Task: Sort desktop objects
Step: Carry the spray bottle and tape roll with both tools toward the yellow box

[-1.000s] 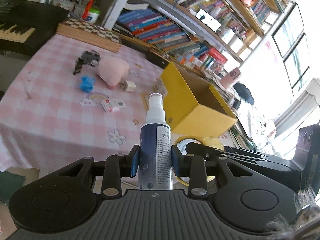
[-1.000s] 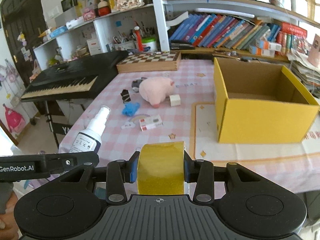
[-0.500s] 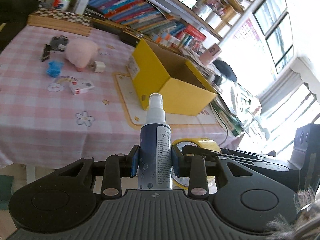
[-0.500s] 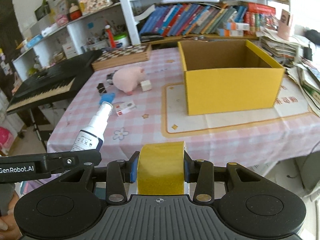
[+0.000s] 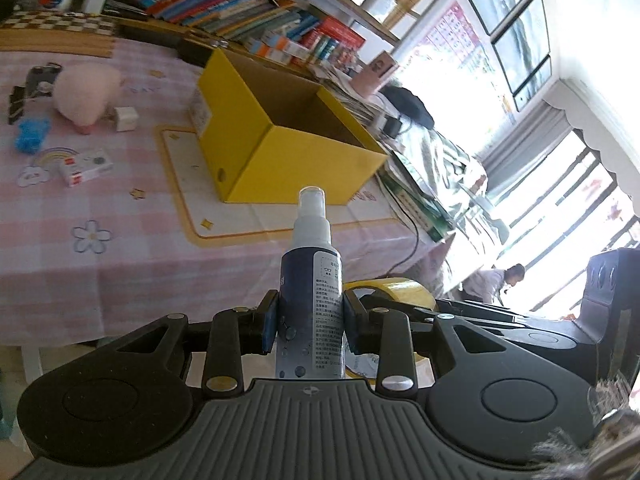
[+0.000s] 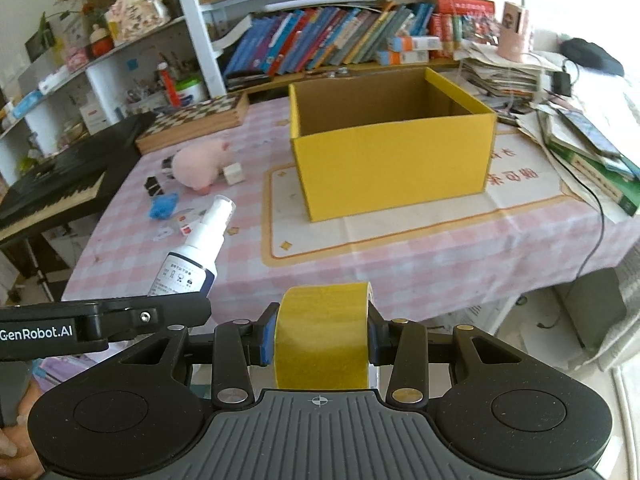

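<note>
Left wrist view: left gripper [image 5: 310, 330] has its jaws clamped on a spray bottle [image 5: 311, 304], upright between the pads, nozzle up. Beyond it sits the open yellow box [image 5: 280, 152] on the pink checked table [image 5: 120, 248], well apart from the bottle; the interior looks empty from here. A plush pig [image 5: 86, 94], a blue toy [image 5: 32, 138] and a small card box [image 5: 86, 166] lie to the box's left. Right wrist view: right gripper [image 6: 322, 340] has its jaws clamped on a roll of yellow tape [image 6: 322, 336], held off the table's near edge, short of the box. Judgement: step in hand is carrying both items to the box. Bring each over the opening before letting go, lower past the rim, release one at a time so the grippers do not collide, and keep the bottle upright.
</note>
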Motion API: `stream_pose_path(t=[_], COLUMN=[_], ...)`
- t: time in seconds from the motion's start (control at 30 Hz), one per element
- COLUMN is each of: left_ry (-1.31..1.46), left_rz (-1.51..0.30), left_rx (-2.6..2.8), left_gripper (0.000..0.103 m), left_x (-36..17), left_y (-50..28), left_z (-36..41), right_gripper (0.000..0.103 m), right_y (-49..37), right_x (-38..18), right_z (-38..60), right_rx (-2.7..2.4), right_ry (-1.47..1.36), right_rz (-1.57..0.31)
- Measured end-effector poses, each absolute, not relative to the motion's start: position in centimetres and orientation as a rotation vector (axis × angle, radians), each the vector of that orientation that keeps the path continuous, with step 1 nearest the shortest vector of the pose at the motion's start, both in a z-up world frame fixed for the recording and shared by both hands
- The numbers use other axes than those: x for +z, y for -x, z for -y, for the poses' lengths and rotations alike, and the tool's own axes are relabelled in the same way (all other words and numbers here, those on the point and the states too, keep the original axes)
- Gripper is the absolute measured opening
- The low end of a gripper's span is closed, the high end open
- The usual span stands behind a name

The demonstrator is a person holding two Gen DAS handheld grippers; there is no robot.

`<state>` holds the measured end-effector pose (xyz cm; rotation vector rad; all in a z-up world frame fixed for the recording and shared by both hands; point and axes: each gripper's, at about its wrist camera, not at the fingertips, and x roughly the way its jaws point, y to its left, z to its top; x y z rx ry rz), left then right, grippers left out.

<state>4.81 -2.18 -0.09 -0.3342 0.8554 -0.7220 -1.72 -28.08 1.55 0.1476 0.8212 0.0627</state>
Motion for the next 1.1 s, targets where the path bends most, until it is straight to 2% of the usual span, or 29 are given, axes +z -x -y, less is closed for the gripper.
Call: stream_pose_path(t=[1.1], left_ry=[0.256], left_rz=[-0.874], left_rx=[-0.812], left_gripper=[0.03], left_x=[0.8], left_y=[-8.1], left_z=[11.2], right_gripper=[0.041], right_y=[-1.6], right_x=[1.9], right_z=[35.1], right_rx=[0.038], right_ry=[-0.18], right_rz=[-0.808])
